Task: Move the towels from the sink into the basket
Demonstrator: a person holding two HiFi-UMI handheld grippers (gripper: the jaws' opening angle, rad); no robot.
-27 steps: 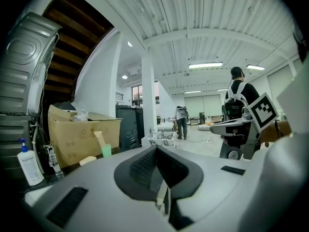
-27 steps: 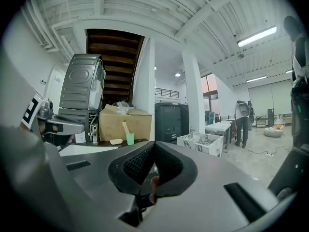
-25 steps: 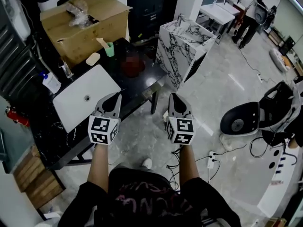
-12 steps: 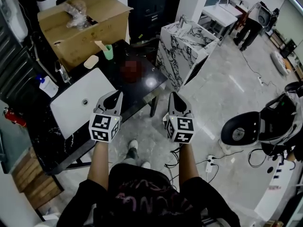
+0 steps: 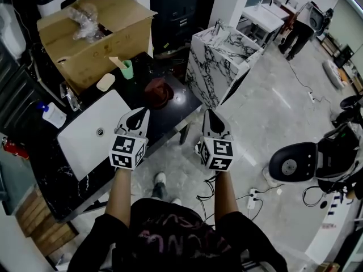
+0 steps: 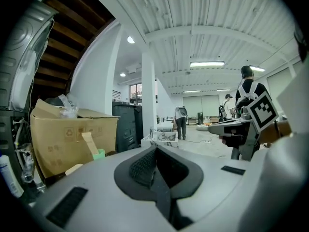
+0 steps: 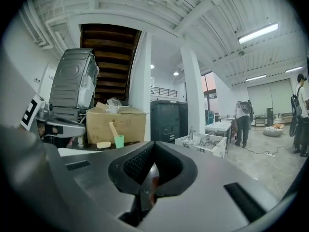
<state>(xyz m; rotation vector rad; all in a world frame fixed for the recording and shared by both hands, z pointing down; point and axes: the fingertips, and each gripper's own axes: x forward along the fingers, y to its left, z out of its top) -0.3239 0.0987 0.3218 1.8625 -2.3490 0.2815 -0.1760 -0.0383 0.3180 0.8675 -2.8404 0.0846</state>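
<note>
Left gripper (image 5: 142, 113), right gripper (image 5: 209, 114): both closed

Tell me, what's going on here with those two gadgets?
A person holds a grey two-jaw tool in each hand: the left gripper and the right gripper, both shut and empty, pointing toward a black counter with a white rectangular sink. Nothing is being handled, and I see no towels in the sink.

Ahead of the left gripper (image 5: 138, 114), the black surface (image 5: 173, 109) is gleaming glossy; to its left, the white sink (image 5: 91, 135) is looking smooth and matt. Beyond, a brown cardboard box (image 5: 96, 35) is holding crinkled clear plastic (image 5: 85, 16). Below the right gripper (image 5: 210, 115), the grey floor (image 5: 266, 112) is shining, polished.
</note>
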